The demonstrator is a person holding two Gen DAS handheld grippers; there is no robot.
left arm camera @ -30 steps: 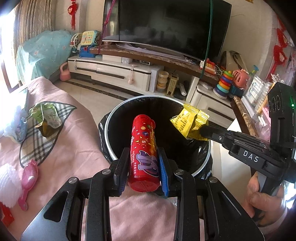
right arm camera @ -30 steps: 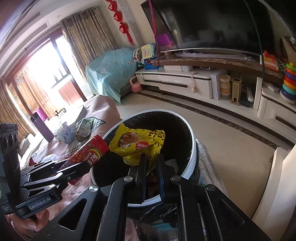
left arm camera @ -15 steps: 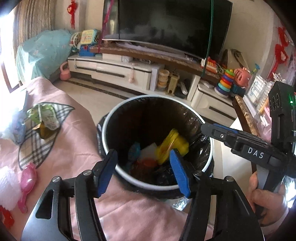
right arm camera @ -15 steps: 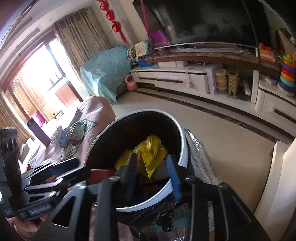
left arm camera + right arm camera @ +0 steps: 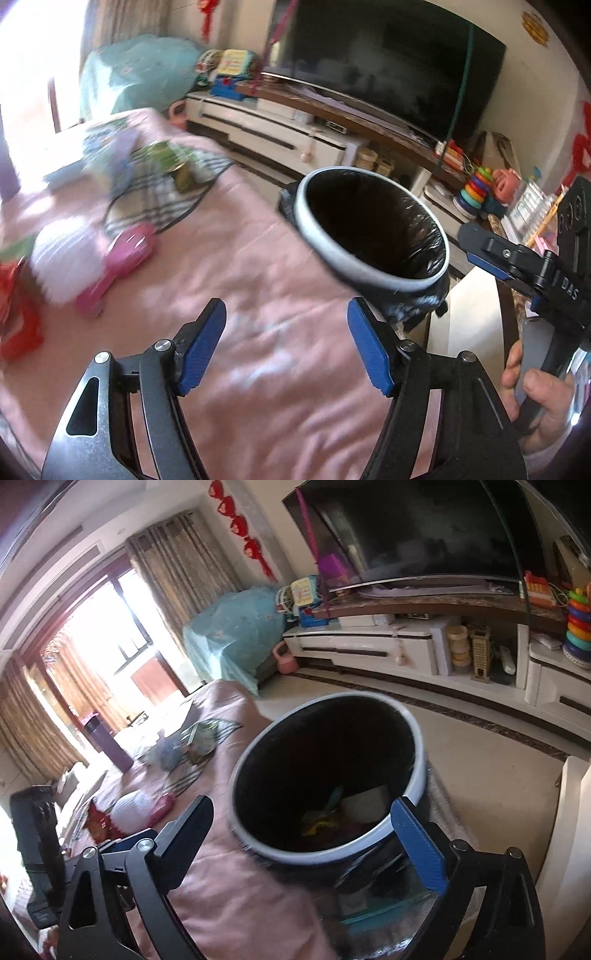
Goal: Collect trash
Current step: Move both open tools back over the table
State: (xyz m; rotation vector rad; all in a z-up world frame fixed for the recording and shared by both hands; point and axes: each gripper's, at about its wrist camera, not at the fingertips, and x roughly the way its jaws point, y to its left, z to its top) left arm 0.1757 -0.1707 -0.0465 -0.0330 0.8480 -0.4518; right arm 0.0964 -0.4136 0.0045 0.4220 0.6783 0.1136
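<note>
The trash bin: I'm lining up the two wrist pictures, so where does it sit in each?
Left wrist view: the bin is right of centre, beyond the right finger, beside the pink cover.
Right wrist view: the bin is at centre, framed by the open fingers, with trash in its bottom.
Shared landmark: the TV, behind the bin in both.

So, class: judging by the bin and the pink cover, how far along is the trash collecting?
Done: wrappers already lie at the bottom of the bin. In hand: nothing; the left hand-held gripper and right hand-held gripper have just been opening and both stand open and empty. Left: the green packet, the red wrapper and the white wad are on the pink cover.
</note>
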